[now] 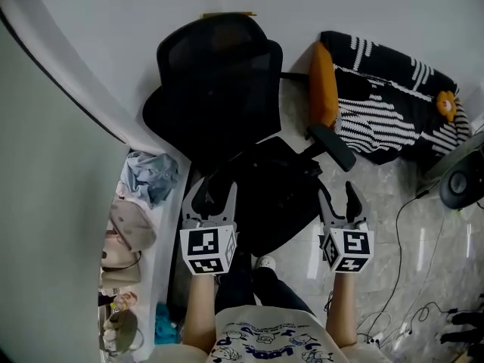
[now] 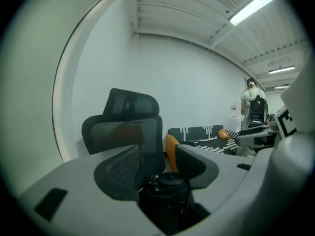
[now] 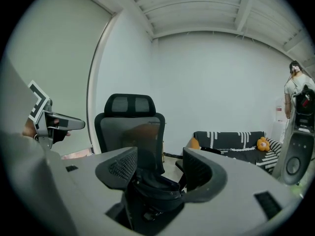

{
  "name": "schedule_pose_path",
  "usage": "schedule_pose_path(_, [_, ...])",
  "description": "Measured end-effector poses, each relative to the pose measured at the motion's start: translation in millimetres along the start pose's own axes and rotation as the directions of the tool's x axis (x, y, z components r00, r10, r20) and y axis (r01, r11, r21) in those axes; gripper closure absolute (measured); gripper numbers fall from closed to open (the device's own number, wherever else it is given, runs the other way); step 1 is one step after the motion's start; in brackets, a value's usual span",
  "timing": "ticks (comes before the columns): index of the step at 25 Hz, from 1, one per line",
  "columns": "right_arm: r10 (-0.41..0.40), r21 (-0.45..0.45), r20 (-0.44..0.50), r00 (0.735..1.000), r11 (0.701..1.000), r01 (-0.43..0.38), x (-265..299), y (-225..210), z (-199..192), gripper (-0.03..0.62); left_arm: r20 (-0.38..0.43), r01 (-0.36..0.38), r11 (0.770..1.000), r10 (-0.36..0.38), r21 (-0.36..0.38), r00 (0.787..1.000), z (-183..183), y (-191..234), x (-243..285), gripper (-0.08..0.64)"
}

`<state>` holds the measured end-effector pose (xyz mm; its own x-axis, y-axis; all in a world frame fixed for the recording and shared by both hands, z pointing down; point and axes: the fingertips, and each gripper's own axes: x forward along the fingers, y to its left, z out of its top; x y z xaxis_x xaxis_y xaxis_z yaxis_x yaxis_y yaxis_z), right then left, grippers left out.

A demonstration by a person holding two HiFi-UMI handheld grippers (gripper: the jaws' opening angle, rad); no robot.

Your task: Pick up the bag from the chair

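The left gripper (image 1: 215, 192) and the right gripper (image 1: 337, 195) are both hovering with their jaws spread wide and nothing between them, each one pointing at the black mesh office chair with a headrest (image 1: 215, 74). The black soft fabric bag (image 1: 276, 195) is lying slumped on the chair's seat, in front of the backrest and roughly between the two grippers, nearer the left one. Judging from its crumpled outline and folded upper rim, it is probably going to behave as a limp, fairly light thing that sags and swings once lifted, not slippery and not fragile. No strap or handle is showing clearly, so the raised rim at its top is looking like the surest place to pinch, ideally with one gripper on each side so the body is not drooping away. The seat beneath is looking padded and flat, though the chair may be rolling or swivelling if pushed. Around it, a glossy pale stone floor (image 1: 378, 195) is reflecting the ceiling lights, a black sofa with white stripes (image 1: 386, 104) and an orange cushion (image 1: 323, 85) is standing to the right against a plain white wall (image 1: 113, 13), and thin dark cables (image 1: 401, 278) are trailing across the floor.
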<state>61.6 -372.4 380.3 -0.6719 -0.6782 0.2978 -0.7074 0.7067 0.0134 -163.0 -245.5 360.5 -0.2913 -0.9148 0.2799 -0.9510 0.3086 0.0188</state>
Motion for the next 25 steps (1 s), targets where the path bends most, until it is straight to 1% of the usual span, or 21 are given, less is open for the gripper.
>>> schedule_pose_path(5, [-0.003,-0.007,-0.041,0.999,1.000,0.003,27.2,-2.1,-14.1,0.287,-0.048,0.020,1.000,-0.020,0.004,0.999,-16.1,7.0,28.5,0.314])
schedule_pose_path(10, [-0.019,0.015,-0.072,0.997,1.000,0.020,61.2,-2.6,-28.0,0.284,-0.072,0.085,0.996,-0.085,0.001,0.994,-26.4,17.5,69.8,0.315])
schedule_pose_path(14, [-0.043,0.003,-0.115,0.992,0.999,0.044,92.5,-1.6,-42.2,0.281,-0.113,0.134,0.991,-0.132,0.006,0.985,-39.1,29.8,111.7,0.316])
schedule_pose_path(18, [-0.080,-0.004,-0.160,0.984,0.997,0.080,120.9,-7.1,-60.8,0.276,-0.166,0.213,0.977,-0.207,0.016,0.964,-54.6,36.3,155.1,0.314])
schedule_pose_path(21, [-0.103,-0.011,-0.197,0.975,0.995,0.103,142.5,-14.6,-75.7,0.272,-0.208,0.261,0.965,-0.250,0.031,0.946,-69.2,40.2,188.4,0.314])
schedule_pose_path(23, [-0.114,-0.010,-0.222,0.968,0.993,0.115,157.1,-18.8,-85.7,0.270,-0.231,0.295,0.955,-0.281,0.026,0.931,-81.0,43.1,210.1,0.313])
schedule_pose_path(25, [-0.129,-0.012,-0.250,0.960,0.991,0.130,171.0,-21.9,-98.0,0.268,-0.254,0.335,0.942,-0.322,0.008,0.912,-96.0,45.9,230.5,0.311])
